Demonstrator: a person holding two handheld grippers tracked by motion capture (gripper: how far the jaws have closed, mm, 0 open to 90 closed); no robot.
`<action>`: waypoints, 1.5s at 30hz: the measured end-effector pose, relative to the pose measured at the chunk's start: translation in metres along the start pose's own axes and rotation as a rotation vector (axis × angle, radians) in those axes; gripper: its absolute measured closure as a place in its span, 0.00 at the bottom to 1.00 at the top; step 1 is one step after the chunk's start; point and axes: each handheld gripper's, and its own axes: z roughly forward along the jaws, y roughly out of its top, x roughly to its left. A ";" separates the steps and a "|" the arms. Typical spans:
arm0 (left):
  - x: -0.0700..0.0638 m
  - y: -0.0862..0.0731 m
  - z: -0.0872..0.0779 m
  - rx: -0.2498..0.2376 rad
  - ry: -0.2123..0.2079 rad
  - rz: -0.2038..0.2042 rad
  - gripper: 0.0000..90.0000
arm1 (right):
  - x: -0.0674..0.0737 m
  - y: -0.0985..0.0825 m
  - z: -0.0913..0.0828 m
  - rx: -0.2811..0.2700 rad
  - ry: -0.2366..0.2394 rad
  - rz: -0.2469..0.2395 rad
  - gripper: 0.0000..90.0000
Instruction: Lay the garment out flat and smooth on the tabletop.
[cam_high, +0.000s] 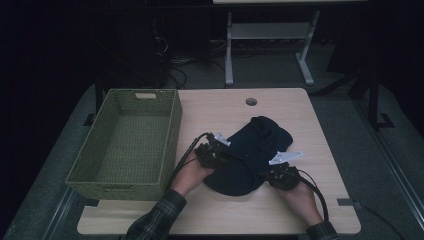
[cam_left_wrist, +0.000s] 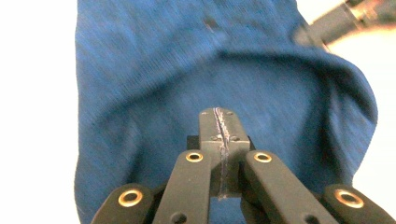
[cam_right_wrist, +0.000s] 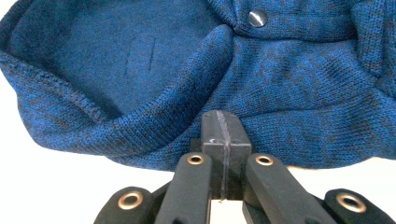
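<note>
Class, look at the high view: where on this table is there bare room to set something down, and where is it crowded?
Bare wood lies behind the dark blue knit garment around the cable hole, along the table right edge, and the near edge. The green woven basket is empty. Crowded: centre, where both grippers meet the garment.

A: The dark blue knitted garment (cam_left_wrist: 196, 70) is smearing into blur in the left gripper view, and the picture's top edge is cutting it off.

B: In the high view it is hiding both grippers' tips, and the checked sleeve (cam_high: 157, 217) is running off the bottom.
</note>
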 end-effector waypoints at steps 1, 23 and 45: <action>0.004 0.006 0.001 0.002 0.011 0.005 1.00 | 0.000 0.000 0.000 0.001 -0.001 -0.001 1.00; 0.055 0.033 0.055 0.092 0.071 -0.072 1.00 | -0.001 -0.001 -0.002 0.015 0.005 0.005 1.00; 0.005 -0.023 0.027 0.065 -0.034 -0.066 1.00 | -0.021 -0.008 -0.018 0.055 -0.038 0.034 1.00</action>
